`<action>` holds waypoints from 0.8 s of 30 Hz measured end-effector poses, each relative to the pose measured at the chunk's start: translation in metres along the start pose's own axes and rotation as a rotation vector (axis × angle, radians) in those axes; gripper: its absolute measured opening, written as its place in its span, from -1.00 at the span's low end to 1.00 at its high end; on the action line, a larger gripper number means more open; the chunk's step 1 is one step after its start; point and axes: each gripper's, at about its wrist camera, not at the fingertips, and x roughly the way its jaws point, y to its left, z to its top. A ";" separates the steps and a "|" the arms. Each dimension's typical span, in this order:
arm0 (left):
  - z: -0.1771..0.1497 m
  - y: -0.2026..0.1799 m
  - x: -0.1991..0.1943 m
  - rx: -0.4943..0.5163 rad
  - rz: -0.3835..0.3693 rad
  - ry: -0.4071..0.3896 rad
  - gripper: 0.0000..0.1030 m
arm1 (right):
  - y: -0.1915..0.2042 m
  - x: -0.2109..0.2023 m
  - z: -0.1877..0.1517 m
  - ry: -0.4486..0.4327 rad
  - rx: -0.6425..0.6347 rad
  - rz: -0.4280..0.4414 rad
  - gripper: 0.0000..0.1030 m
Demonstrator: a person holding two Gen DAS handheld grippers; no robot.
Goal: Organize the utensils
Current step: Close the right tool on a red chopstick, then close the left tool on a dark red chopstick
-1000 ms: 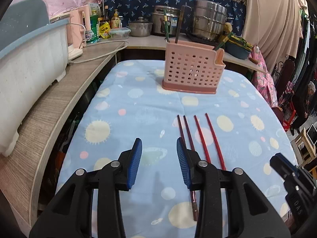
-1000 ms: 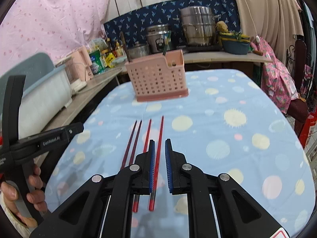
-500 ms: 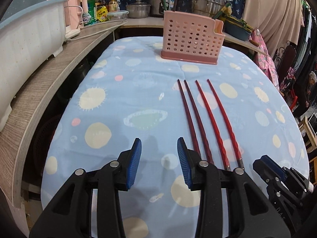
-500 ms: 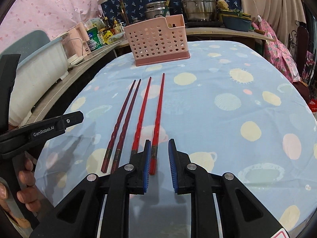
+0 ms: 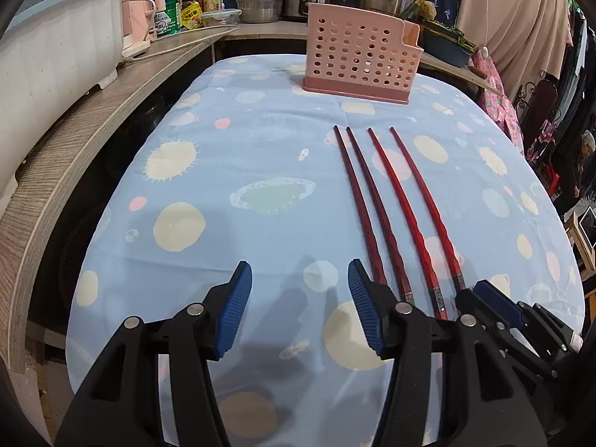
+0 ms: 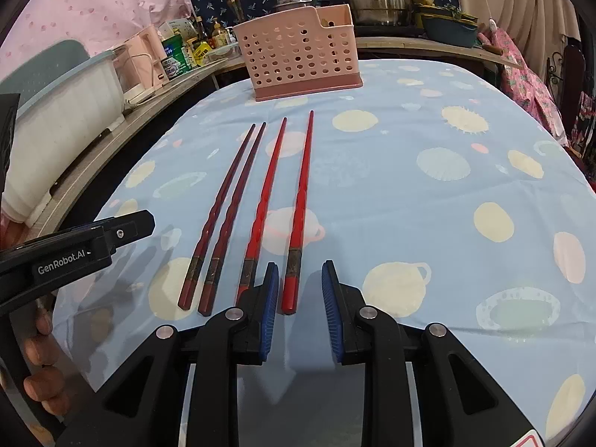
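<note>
Left tool [image 5: 298, 290]: fingers apart, empty.
Right tool [image 6: 300, 287]: fingers apart, seemingly flanking the rightmost red chopstick [image 6: 300, 201], not touching.
Pink utensil caddy [image 6: 298, 52]: upright beyond.

Four chopsticks [image 5: 387, 208] lie side by side on the tablecloth [image 5: 231, 171]. The left gripper [image 5: 300, 298] gapes, empty. A basket [image 5: 359, 61] stands far.

We note two fisheye views, each mounted low behind its own gripper and looking forward along the fingers over the table [image 5: 260, 149]. The left wrist view sits close above the near edge, facing the pink basket [image 5: 359, 54] at the far end. The right wrist view faces likewise, from just to the right. Both share the four chopsticks [image 6: 260, 201], the basket [image 6: 301, 61] and the counter [image 5: 74, 126].
</note>
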 end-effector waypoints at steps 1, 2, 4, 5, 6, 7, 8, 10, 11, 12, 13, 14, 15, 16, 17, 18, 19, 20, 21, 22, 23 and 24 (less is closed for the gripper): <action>-0.001 0.000 0.001 0.001 -0.001 0.002 0.04 | 0.001 0.001 0.001 -0.001 -0.004 -0.003 -0.53; -0.002 -0.001 0.001 0.002 -0.002 0.004 0.04 | 0.001 0.001 0.001 -0.002 -0.007 -0.005 -0.55; -0.003 -0.002 0.001 0.005 -0.004 0.008 0.05 | 0.002 0.001 0.000 -0.006 -0.012 -0.013 -0.58; -0.004 -0.003 0.001 0.006 -0.005 0.010 0.05 | 0.003 0.001 0.000 -0.009 -0.016 -0.018 -0.62; -0.004 -0.003 0.002 0.007 -0.008 0.011 0.05 | 0.003 0.001 -0.001 -0.011 -0.019 -0.024 -0.67; -0.004 -0.004 0.002 0.008 -0.009 0.012 0.05 | 0.002 0.001 -0.001 -0.012 -0.022 -0.031 -0.70; -0.005 -0.005 0.002 0.009 -0.010 0.014 0.06 | 0.002 0.001 -0.001 -0.013 -0.022 -0.037 -0.77; -0.005 -0.006 0.003 0.010 -0.012 0.016 0.13 | -0.001 0.001 -0.001 -0.013 -0.013 -0.043 -0.85; -0.006 -0.007 0.004 0.011 -0.012 0.016 0.14 | -0.003 0.001 -0.001 -0.013 -0.006 -0.037 -0.85; -0.007 -0.008 0.004 0.013 -0.014 0.016 0.17 | -0.005 0.000 -0.001 -0.013 0.002 -0.034 -0.85; -0.007 -0.009 0.003 0.016 -0.016 0.016 0.18 | -0.005 -0.001 -0.002 -0.015 0.005 -0.037 -0.85; -0.008 -0.010 0.004 0.019 -0.018 0.017 0.19 | -0.006 -0.001 -0.002 -0.016 0.009 -0.040 -0.85; -0.009 -0.011 0.004 0.022 -0.020 0.019 0.19 | -0.008 -0.002 -0.003 -0.018 0.015 -0.041 -0.85; -0.009 -0.012 0.004 0.024 -0.020 0.021 0.20 | -0.009 -0.003 -0.004 -0.018 0.021 -0.042 -0.85; -0.010 -0.014 0.004 0.025 -0.024 0.024 0.20 | -0.010 -0.003 -0.004 -0.018 0.027 -0.043 -0.85; -0.011 -0.015 0.005 0.025 -0.029 0.027 0.21 | -0.011 -0.004 -0.004 -0.018 0.031 -0.043 -0.85; -0.012 -0.015 0.005 0.025 -0.032 0.030 0.21 | -0.012 -0.005 -0.005 -0.018 0.034 -0.045 -0.86; -0.012 -0.016 0.006 0.024 -0.036 0.033 0.21 | -0.013 -0.005 -0.005 -0.018 0.036 -0.045 -0.85; -0.013 -0.018 0.006 0.025 -0.040 0.035 0.21 | -0.014 -0.006 -0.005 -0.018 0.040 -0.044 -0.85; -0.014 -0.019 0.007 0.026 -0.043 0.037 0.21 | -0.015 -0.006 -0.006 -0.018 0.044 -0.043 -0.85; -0.015 -0.021 0.007 0.029 -0.046 0.038 0.21 | -0.016 -0.007 -0.006 -0.018 0.047 -0.042 -0.85; -0.015 -0.023 0.007 0.033 -0.049 0.039 0.21 | -0.016 -0.007 -0.007 -0.018 0.049 -0.041 -0.85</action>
